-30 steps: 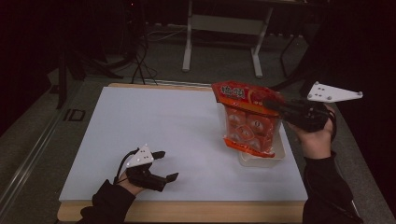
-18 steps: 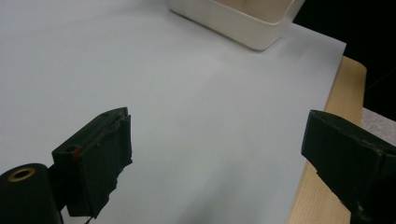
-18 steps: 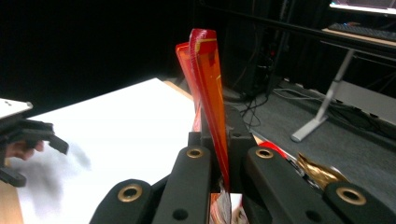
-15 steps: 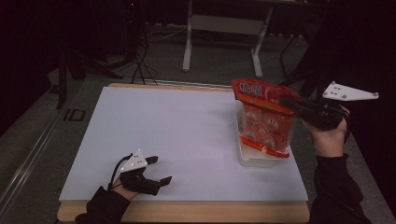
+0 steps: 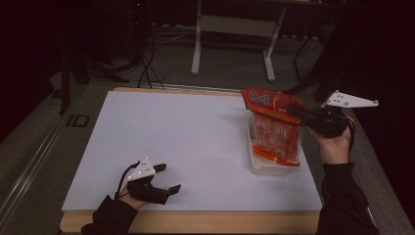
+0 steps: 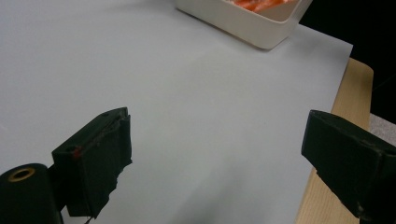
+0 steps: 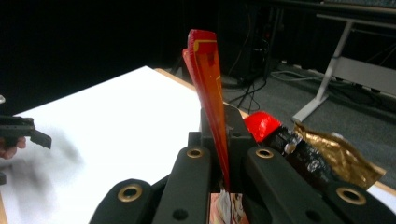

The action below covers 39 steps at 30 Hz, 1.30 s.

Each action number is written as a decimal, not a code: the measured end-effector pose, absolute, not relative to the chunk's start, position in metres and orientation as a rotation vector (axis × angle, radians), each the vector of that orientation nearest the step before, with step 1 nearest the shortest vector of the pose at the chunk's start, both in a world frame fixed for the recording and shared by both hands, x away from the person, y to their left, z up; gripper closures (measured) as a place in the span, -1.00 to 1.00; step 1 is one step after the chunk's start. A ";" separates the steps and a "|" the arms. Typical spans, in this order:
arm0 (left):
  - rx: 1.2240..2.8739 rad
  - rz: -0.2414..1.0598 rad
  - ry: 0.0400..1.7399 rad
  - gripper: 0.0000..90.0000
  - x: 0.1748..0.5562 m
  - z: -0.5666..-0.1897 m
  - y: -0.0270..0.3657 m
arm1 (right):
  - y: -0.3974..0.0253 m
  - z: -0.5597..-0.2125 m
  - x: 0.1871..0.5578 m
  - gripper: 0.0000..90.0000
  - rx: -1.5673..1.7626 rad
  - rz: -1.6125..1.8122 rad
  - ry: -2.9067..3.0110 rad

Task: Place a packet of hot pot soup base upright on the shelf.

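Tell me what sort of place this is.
Probably a lab or studio set up for recording, not a home. A white-topped table stands alone in a dark room, cables trail over the grey floor, and a metal stand sits behind.

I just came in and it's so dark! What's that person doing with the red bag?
A person holds a hand-held gripper in each hand at a white table. The right hand-held gripper is pinched shut on the top edge of a red snack bag, which hangs with its bottom in a white tray near the table's right edge. The left hand-held gripper rests open near the front edge, holding nothing.
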<state>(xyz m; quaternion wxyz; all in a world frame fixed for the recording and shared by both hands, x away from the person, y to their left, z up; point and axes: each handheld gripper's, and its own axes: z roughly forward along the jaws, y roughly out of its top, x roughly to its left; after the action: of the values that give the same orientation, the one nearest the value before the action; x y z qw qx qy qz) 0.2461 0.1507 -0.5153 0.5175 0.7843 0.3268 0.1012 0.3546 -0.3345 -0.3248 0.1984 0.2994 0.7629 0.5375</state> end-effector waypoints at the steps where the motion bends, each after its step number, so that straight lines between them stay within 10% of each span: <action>1: 1.883 0.242 0.784 -0.81 0.246 -0.515 0.151 | -0.335 -0.327 0.355 1.00 0.842 1.510 2.134; 39: 1.893 0.228 0.793 -0.81 0.249 -0.522 0.149 | -0.371 -0.393 0.336 1.00 1.016 1.502 2.091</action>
<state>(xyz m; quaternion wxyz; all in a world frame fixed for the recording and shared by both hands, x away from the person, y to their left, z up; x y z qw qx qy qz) 0.2493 0.1493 -0.5222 0.5127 0.7871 0.3295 0.0950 0.3364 -0.3711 -0.3926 0.1858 0.3606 0.7423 0.5334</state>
